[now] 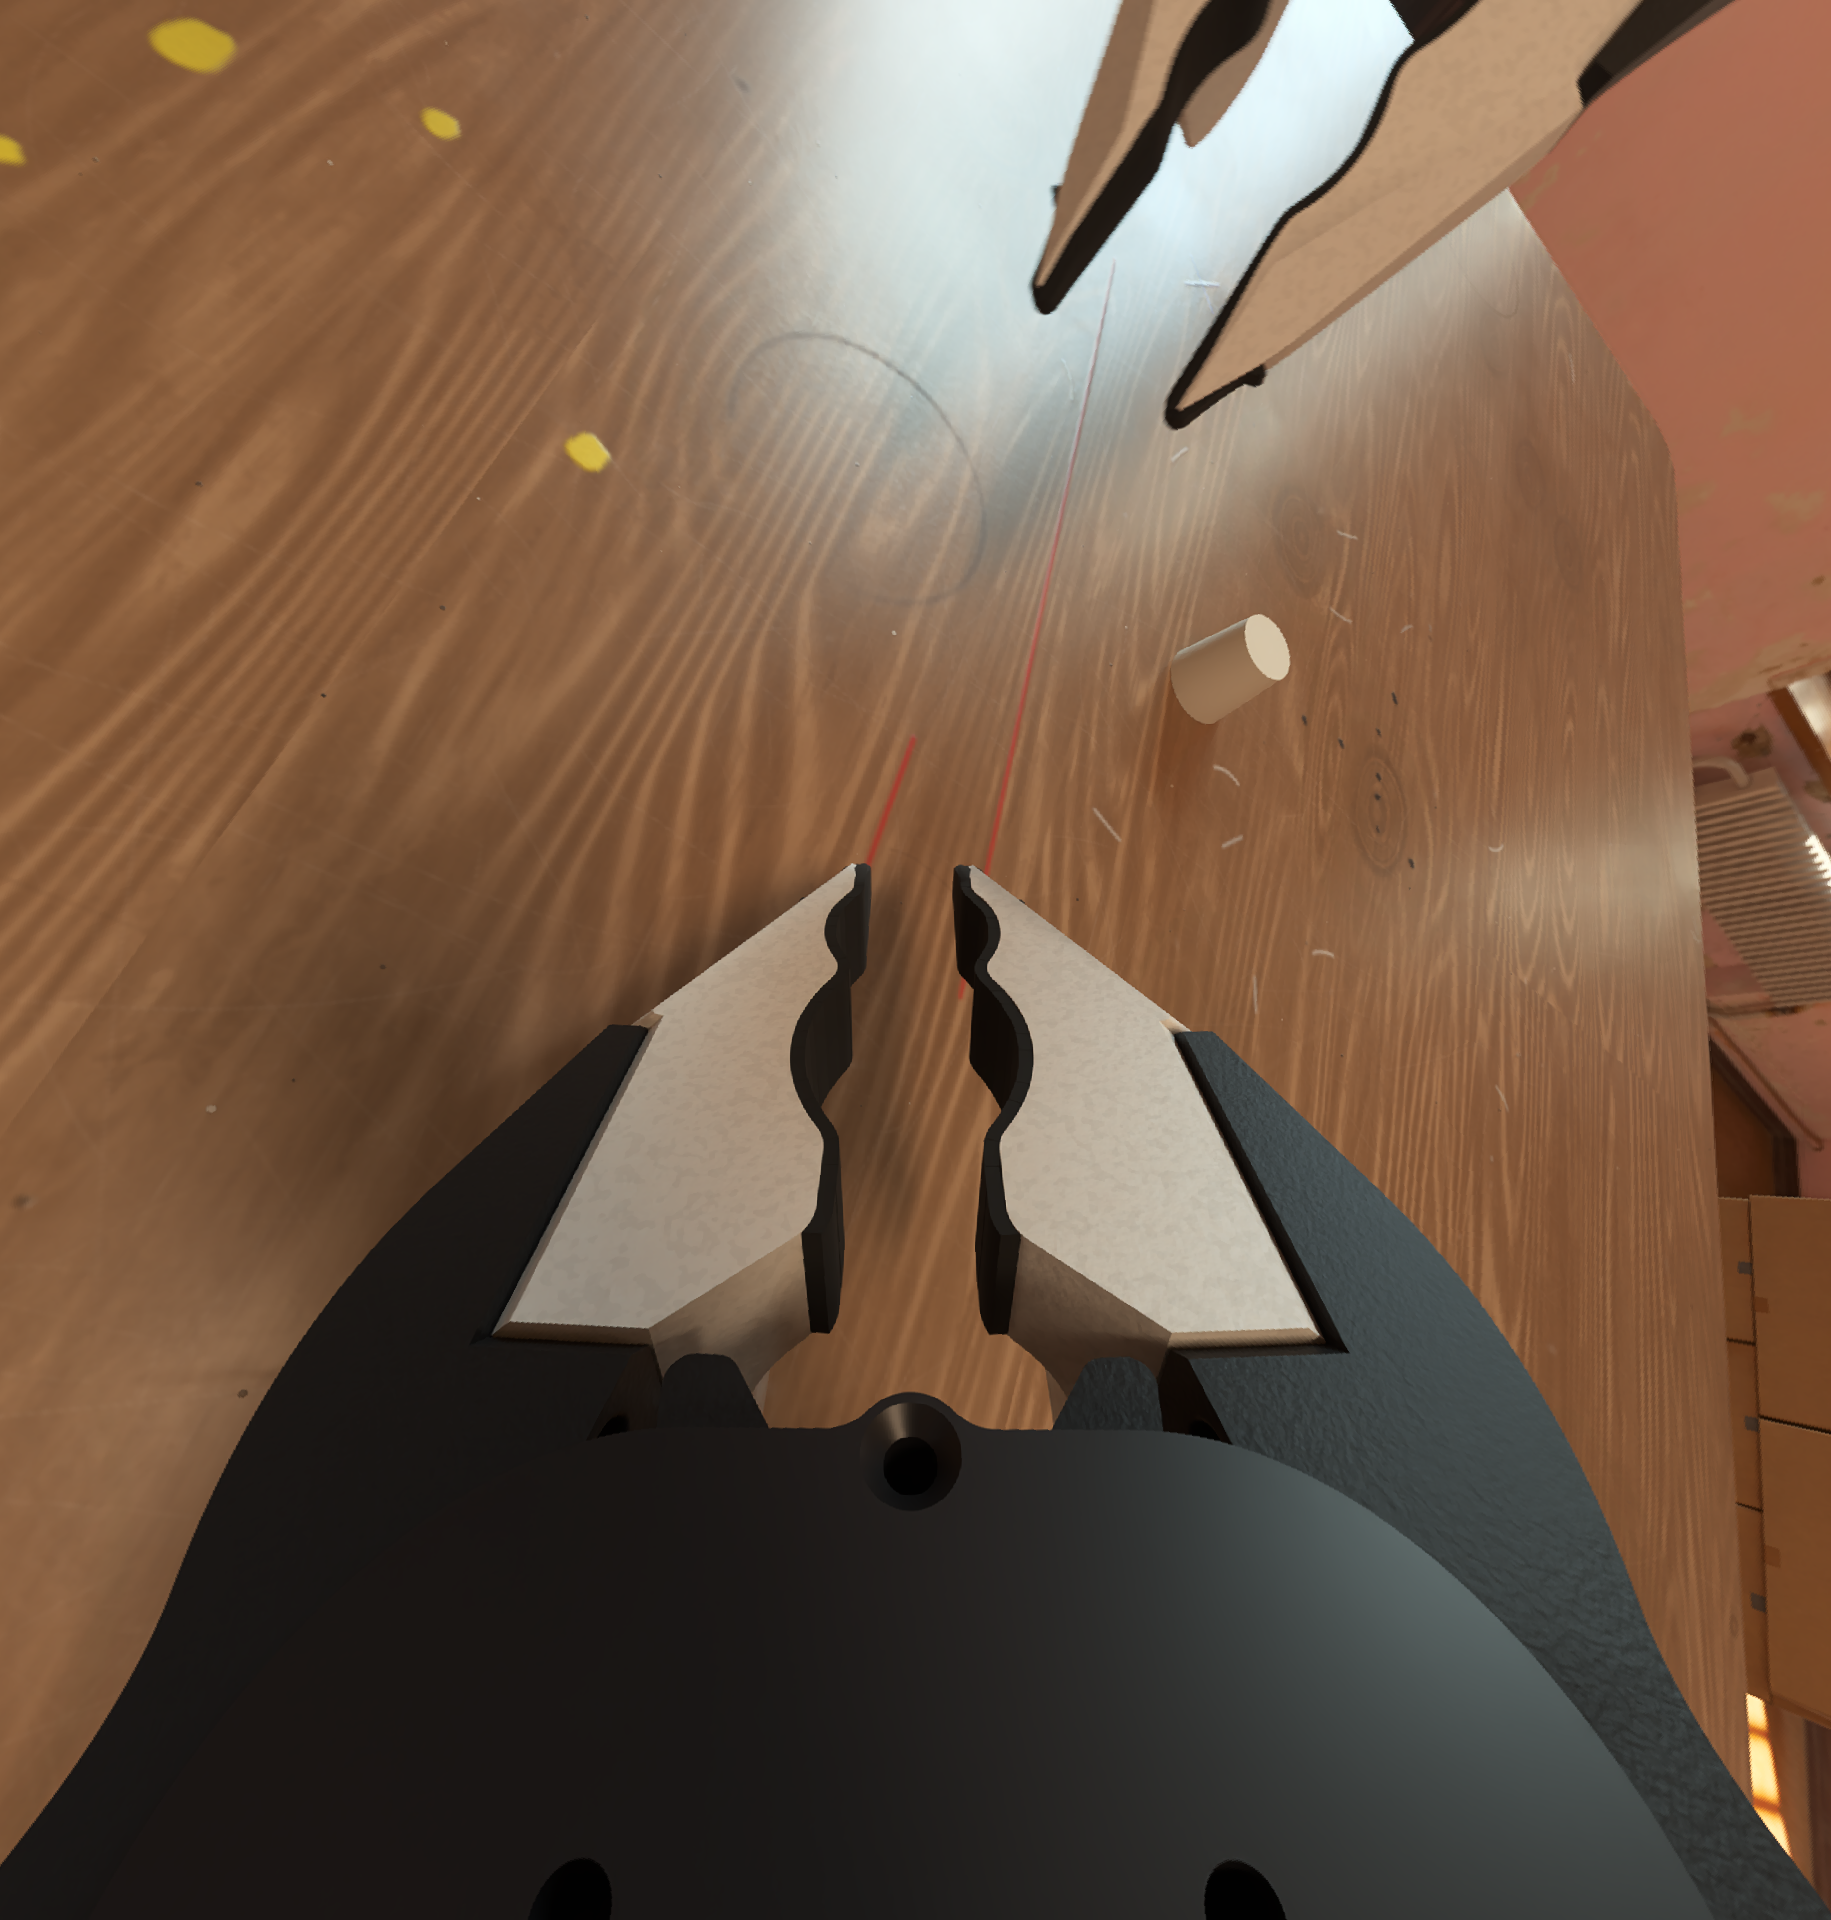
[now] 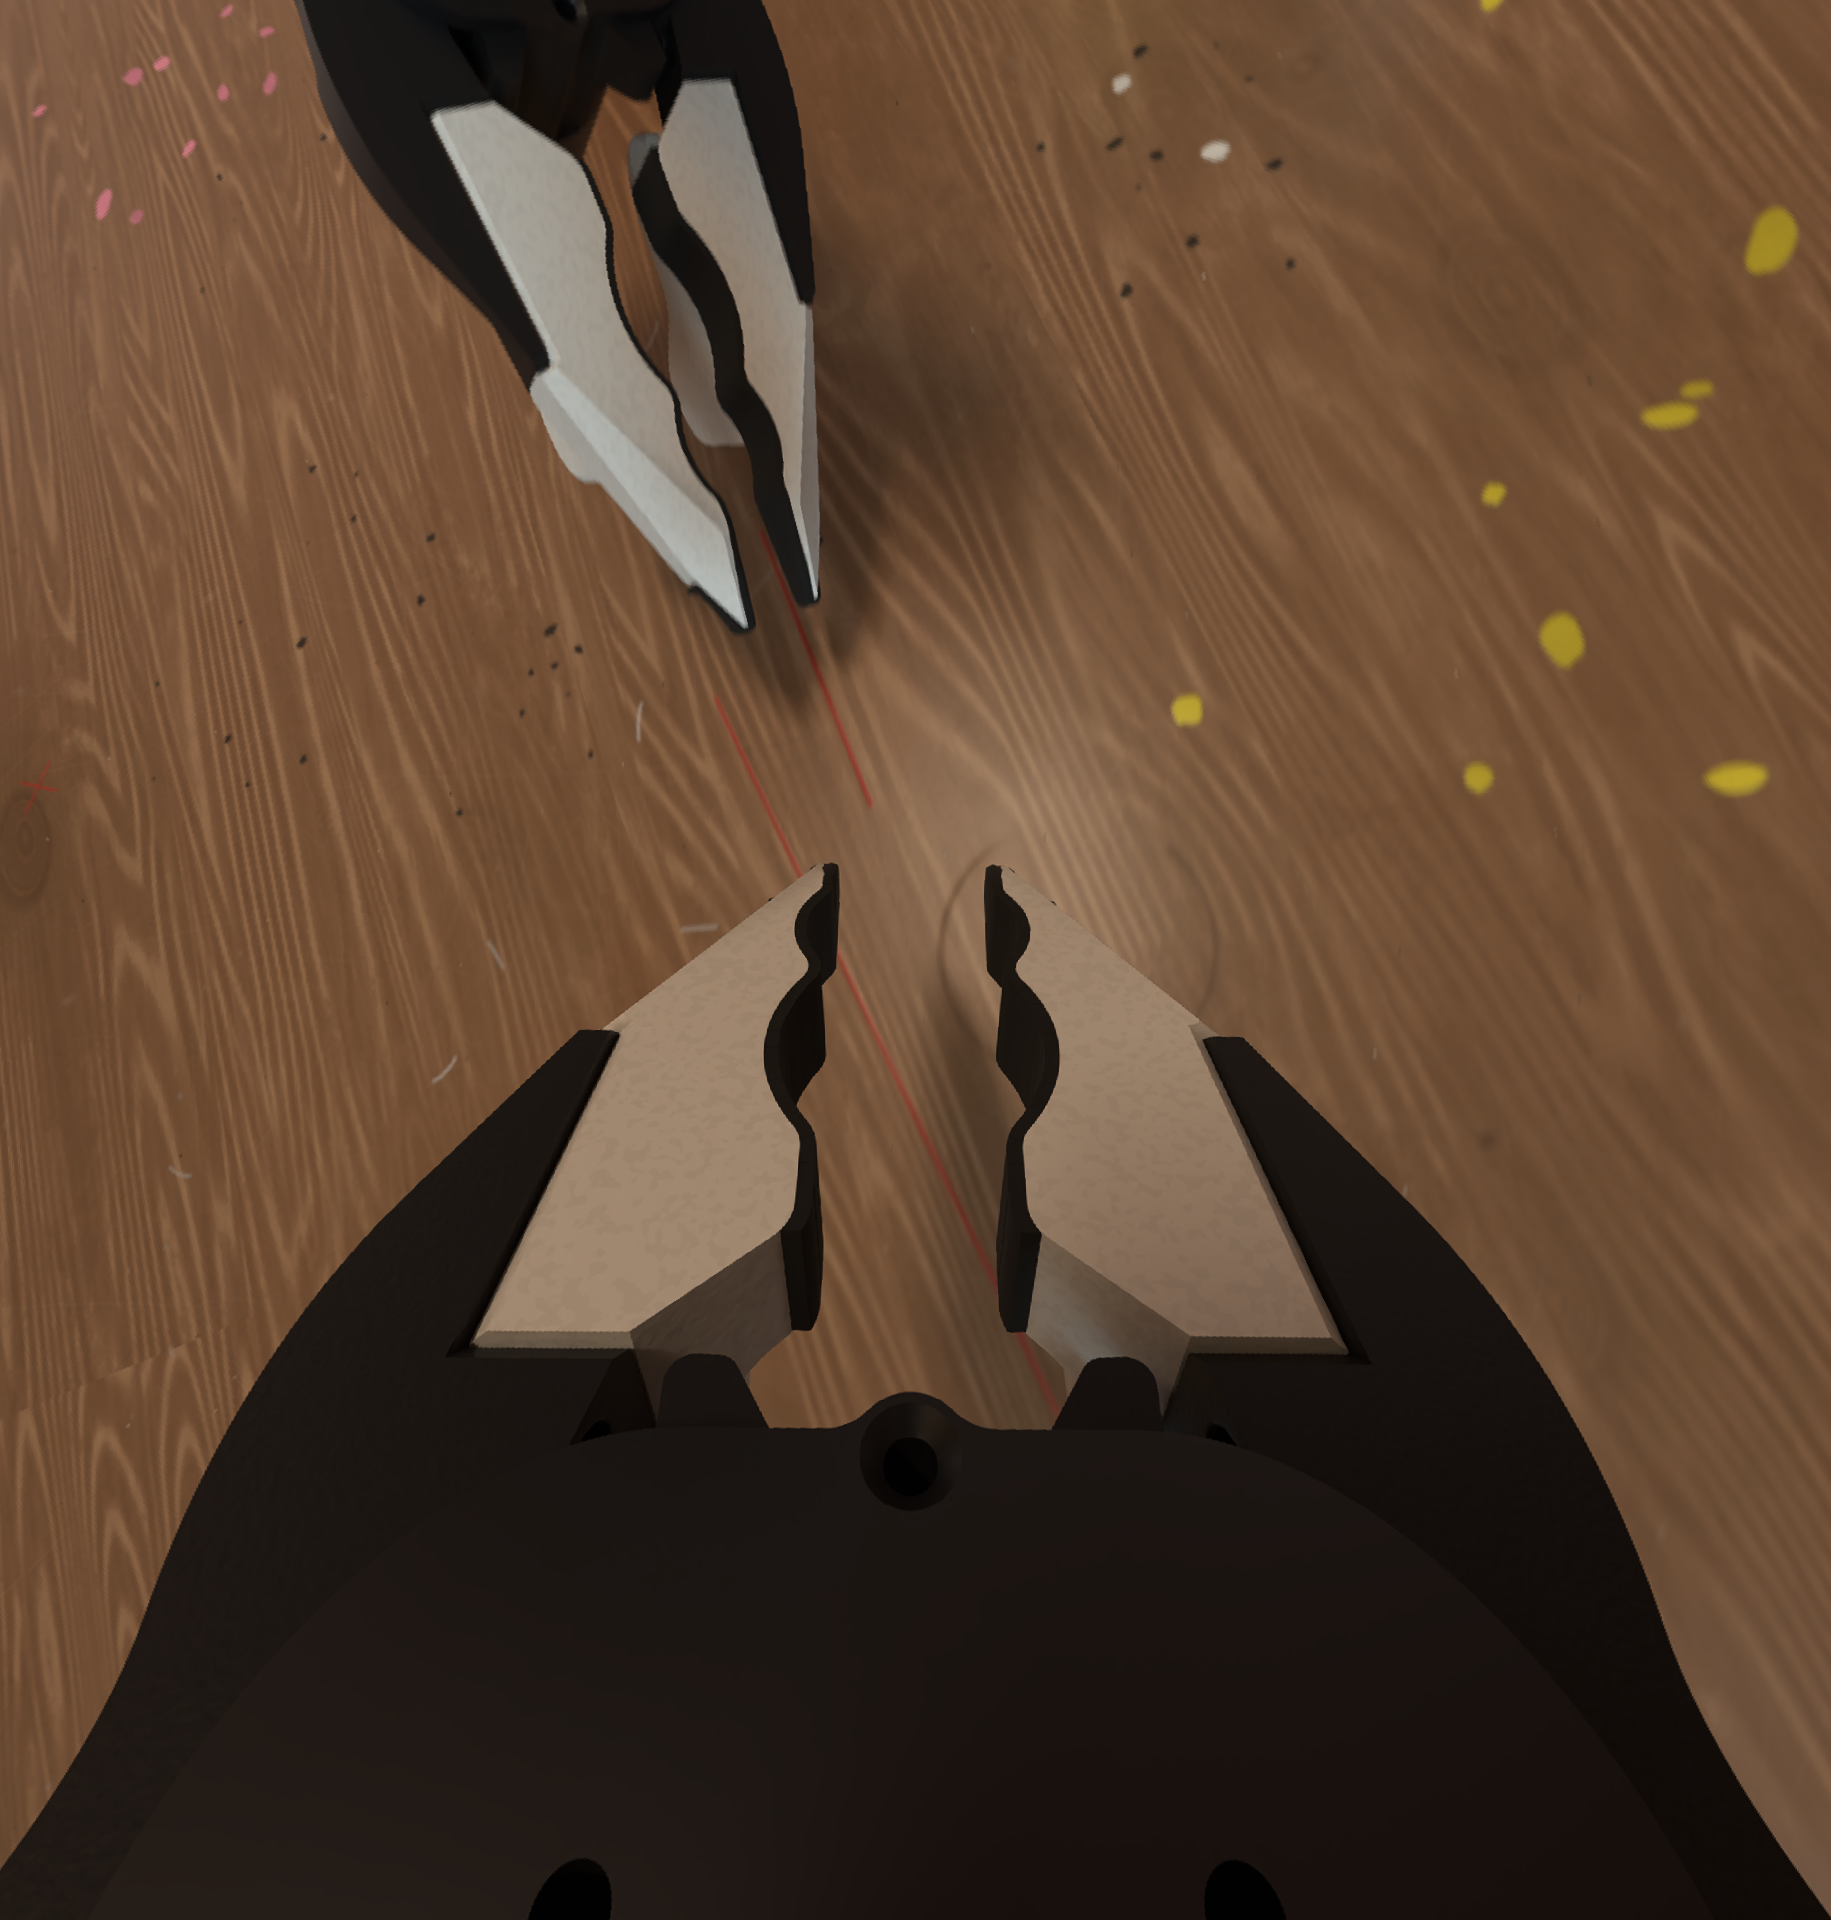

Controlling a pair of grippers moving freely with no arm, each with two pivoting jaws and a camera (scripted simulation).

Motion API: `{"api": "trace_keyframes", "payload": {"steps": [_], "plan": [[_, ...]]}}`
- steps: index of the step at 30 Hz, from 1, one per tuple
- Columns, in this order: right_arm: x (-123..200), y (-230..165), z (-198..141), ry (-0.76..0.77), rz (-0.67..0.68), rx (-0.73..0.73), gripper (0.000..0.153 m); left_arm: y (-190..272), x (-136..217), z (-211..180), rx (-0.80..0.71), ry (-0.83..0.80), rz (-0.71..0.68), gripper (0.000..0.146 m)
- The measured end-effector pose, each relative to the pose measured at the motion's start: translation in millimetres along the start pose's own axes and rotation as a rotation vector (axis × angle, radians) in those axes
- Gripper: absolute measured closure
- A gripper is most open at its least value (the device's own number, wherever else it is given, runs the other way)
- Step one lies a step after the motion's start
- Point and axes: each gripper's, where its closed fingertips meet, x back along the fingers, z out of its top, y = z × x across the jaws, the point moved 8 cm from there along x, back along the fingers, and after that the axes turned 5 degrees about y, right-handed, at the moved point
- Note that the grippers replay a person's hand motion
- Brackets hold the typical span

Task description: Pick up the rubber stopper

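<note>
Surface: wooden table point(image 1: 475, 727), wavy grain, yellow paint flecks point(image 1: 587, 451), thin red lines point(image 1: 1046, 540), faint ring mark point(image 1: 859, 468).
Room: pinkish wall point(image 1: 1721, 312) past table edge; cardboard boxes point(image 1: 1804, 1455) lower right.
Rubber stopper point(image 1: 1230, 667): cream cylinder on its side, near table edge, touching neither gripper.
Left gripper point(image 1: 912, 871): fingers slightly parted, empty.
Right gripper point(image 2: 910, 869): fingers parted, empty.
</note>
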Motion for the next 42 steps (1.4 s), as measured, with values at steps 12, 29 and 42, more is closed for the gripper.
{"api": "trace_keyframes", "payload": {"steps": [12,29,42], "plan": [[22.4,-47.0,-71.4,-0.164,-0.094,0.005,0.121,8.4,16.5,-4.7,-0.028,0.04,0.059,0.121],[0.7,-66.3,-95.5,-0.154,-0.231,0.066,0.132,33.0,39.1,1.8,-0.149,0.117,0.197,0.116],[-9.5,-84.9,-91.8,-0.199,-0.315,0.019,0.116,101.0,53.9,15.1,-0.355,0.177,0.273,0.118]]}}
